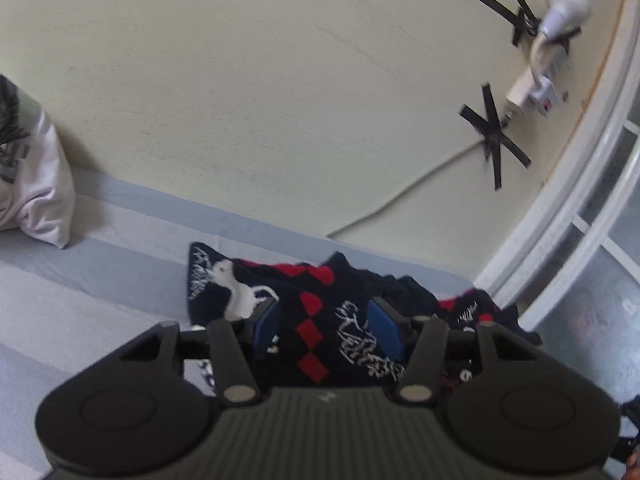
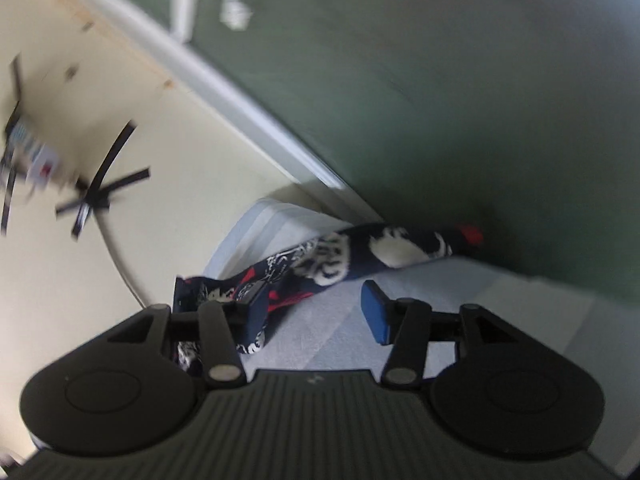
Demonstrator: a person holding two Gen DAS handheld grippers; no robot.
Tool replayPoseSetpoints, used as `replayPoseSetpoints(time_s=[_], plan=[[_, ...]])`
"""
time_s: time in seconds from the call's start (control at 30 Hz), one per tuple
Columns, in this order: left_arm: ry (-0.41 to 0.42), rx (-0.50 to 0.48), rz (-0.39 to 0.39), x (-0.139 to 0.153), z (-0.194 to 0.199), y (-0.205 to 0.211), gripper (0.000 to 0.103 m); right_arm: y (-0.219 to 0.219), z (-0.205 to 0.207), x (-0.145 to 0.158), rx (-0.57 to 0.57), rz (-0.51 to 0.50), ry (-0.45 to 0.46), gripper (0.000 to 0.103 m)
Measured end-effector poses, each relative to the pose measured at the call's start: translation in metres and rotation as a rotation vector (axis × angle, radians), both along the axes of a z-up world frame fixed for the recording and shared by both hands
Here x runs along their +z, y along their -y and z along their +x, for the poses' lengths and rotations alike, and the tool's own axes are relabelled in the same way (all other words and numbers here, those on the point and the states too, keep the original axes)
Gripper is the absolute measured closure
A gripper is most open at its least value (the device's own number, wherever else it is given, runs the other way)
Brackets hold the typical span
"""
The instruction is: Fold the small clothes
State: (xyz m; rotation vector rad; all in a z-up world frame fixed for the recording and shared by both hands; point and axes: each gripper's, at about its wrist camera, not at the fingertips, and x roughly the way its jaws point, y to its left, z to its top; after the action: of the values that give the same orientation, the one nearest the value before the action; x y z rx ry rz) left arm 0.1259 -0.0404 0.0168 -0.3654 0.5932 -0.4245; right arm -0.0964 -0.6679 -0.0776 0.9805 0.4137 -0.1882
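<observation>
A dark navy garment [image 1: 320, 312] with red diamonds and white print lies crumpled on the striped grey-blue bed sheet [image 1: 100, 280]. My left gripper [image 1: 326, 326] is open, its blue pads [image 1: 384, 328] either side of a fold of the garment, close above it. In the right wrist view the same garment [image 2: 344, 256] stretches across the sheet [image 2: 320, 332] toward the green wall. My right gripper [image 2: 316, 314] is open; its left pad is at the garment's edge and its right pad [image 2: 374, 316] is over bare sheet.
A white pillow [image 1: 36, 184] leans on the cream wall at the left. A bulb and socket [image 1: 560, 12] are taped to the wall with a cable running down. A white window frame [image 1: 580, 200] stands at the right. A green wall [image 2: 440, 100] borders the bed.
</observation>
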Motion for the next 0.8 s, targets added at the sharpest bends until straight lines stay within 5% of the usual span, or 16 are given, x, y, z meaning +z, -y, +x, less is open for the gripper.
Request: replayPoseSetpoints(time_s=[0.1, 0.2, 0.23, 0.27, 0.37, 0.5, 0.67, 0.8], plan=[[-0.059, -0.017, 0.088, -0.016, 0.006, 0.013, 0.055, 0.000, 0.017, -0.011, 0.009, 0.124, 0.025, 0.042], [-0.098, -0.021, 0.036, -0.021, 0.012, 0.006, 0.057, 0.004, 0.041, -0.009, -0.050, 0.116, 0.024, 0.041], [-0.099, -0.021, 0.024, -0.022, 0.010, 0.004, 0.057, 0.006, 0.052, -0.005, -0.072, 0.082, 0.004, 0.051], [-0.099, -0.021, 0.021, -0.022, 0.010, 0.003, 0.058, 0.007, 0.062, 0.002, -0.102, 0.024, -0.024, 0.084], [-0.095, -0.021, 0.022, -0.023, 0.010, 0.004, 0.058, -0.002, 0.093, 0.042, -0.183, -0.222, -0.061, 0.086], [-0.095, -0.019, -0.023, -0.021, 0.010, -0.003, 0.057, -0.038, 0.112, 0.129, -0.176, -0.408, 0.143, 0.086], [-0.061, -0.002, -0.148, -0.015, 0.009, -0.029, 0.055, -0.142, 0.142, 0.206, 0.103, -0.590, 0.349, 0.086], [-0.014, 0.023, -0.245, -0.005, 0.007, -0.057, 0.043, -0.266, 0.165, 0.194, 0.496, -0.725, 0.401, 0.081]])
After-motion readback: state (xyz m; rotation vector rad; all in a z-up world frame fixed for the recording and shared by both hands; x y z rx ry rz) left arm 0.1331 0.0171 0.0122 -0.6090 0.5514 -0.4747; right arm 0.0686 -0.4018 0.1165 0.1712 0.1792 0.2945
